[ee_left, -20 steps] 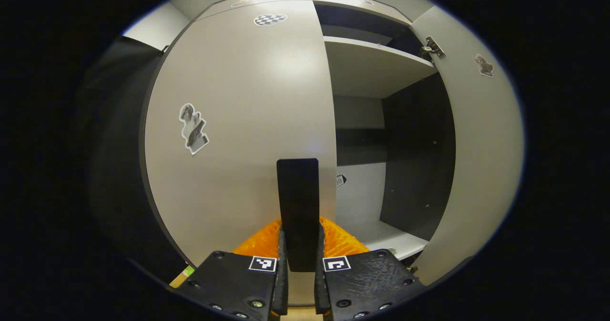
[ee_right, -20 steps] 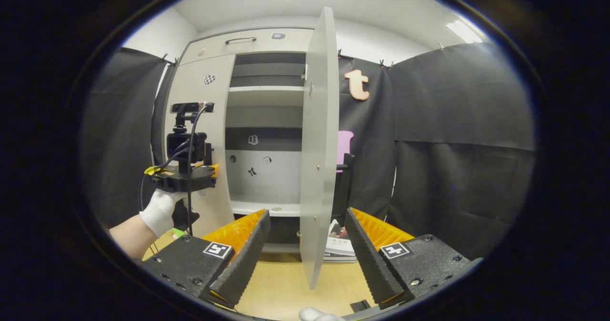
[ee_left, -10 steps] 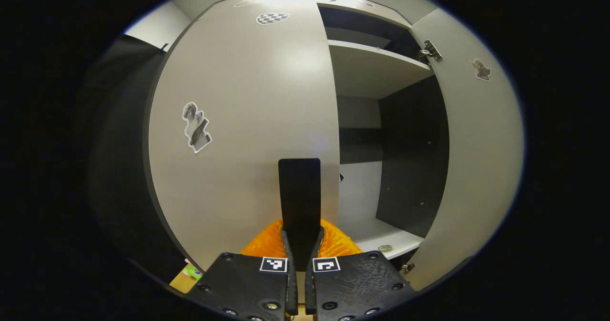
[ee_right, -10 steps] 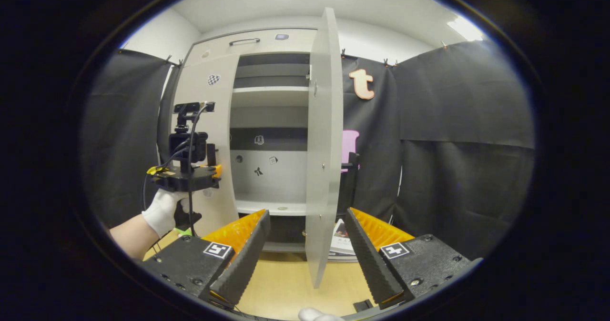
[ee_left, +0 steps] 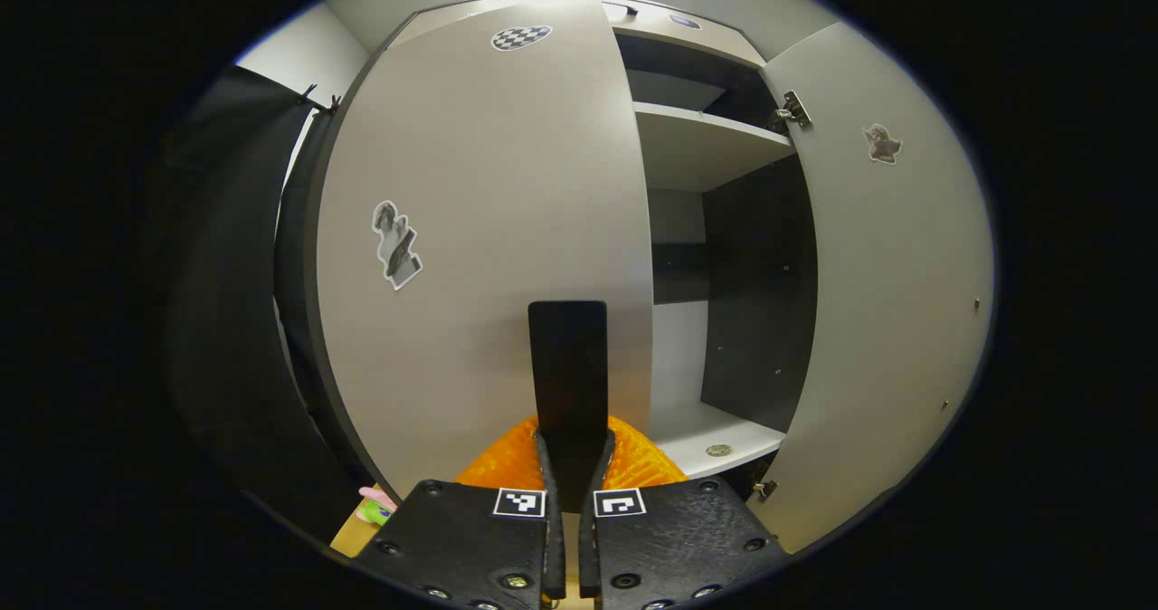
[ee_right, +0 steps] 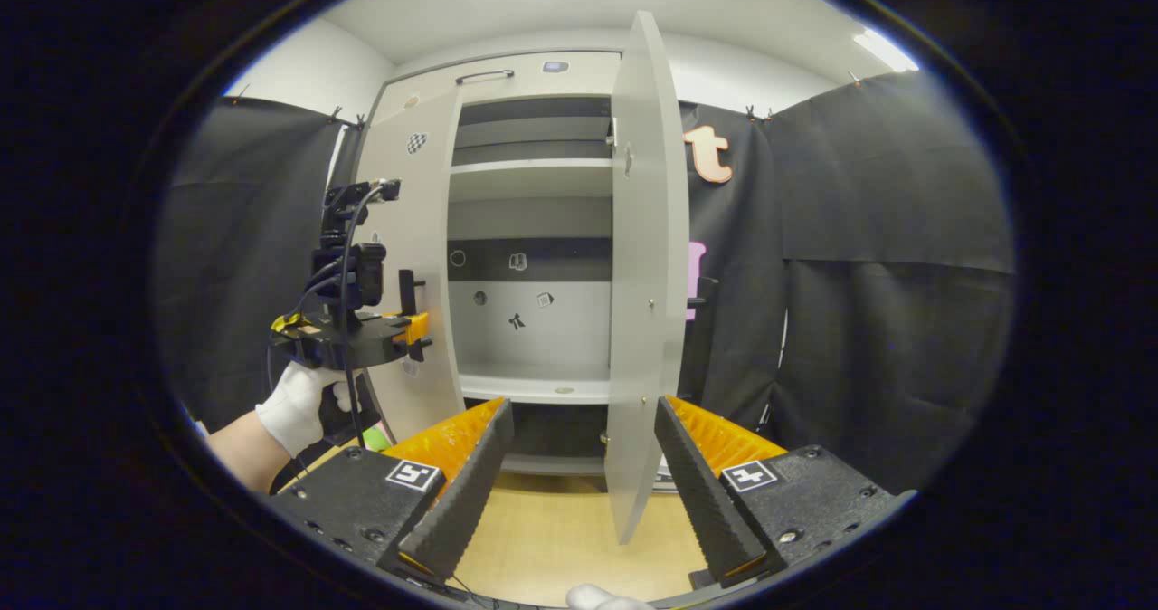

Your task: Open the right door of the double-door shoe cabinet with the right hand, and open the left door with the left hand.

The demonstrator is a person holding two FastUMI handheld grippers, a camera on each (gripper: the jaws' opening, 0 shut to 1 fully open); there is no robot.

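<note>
Two claws | left claw (ee_left: 570,465) clamps handle (ee_left: 568,366) | right claw (ee_right: 579,465) released, beside right door (ee_right: 644,302)

In the right gripper view the cabinet (ee_right: 534,230) stands at 12 o'clock. Its right door (ee_right: 644,302) swings out toward the camera, between the right tool's (ee_right: 579,465) fingers. The left door (ee_right: 412,257) sits at 10 o'clock, the left tool (ee_right: 412,307) before it, on its handle (ee_left: 568,375).

Each tool (ee_right: 579,465) carries black housing plates with screws, square black-and-white markers and ribbed orange parts. Left tool (ee_right: 348,320): black camera, looping cables, yellow tag. White glove (ee_right: 294,406) worn.
</note>
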